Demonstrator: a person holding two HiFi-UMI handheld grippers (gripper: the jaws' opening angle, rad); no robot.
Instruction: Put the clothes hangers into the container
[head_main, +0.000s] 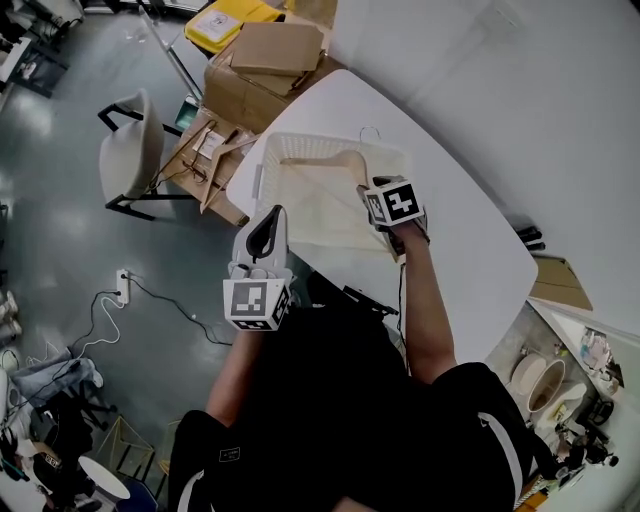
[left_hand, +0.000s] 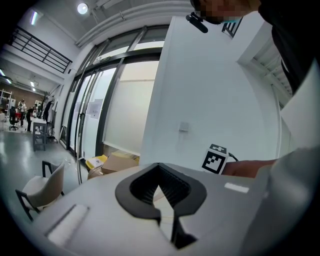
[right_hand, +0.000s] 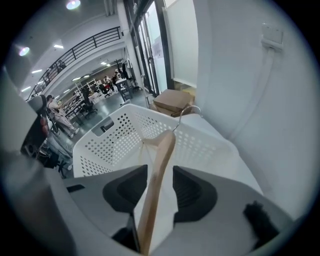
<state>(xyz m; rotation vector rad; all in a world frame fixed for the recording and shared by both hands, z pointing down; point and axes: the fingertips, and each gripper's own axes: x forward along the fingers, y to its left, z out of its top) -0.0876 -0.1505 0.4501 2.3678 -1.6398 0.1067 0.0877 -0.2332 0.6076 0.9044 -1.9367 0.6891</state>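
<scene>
Over the white perforated plastic basket (right_hand: 100, 145), the right gripper (right_hand: 160, 189) has its jaws apart around the pale wooden clothes hanger (right_hand: 159, 160) leaning into it; release seems in hand; next, lift clear; the left gripper (left_hand: 161, 190) hangs closed, empty.

A perforated basket (head_main: 262, 172) with a wooden hanger (head_main: 343, 160) in it stands on the white table (head_main: 470, 250). The right claw (head_main: 368, 186) is over it, the left claw (head_main: 268, 226) at the table's edge.
</scene>
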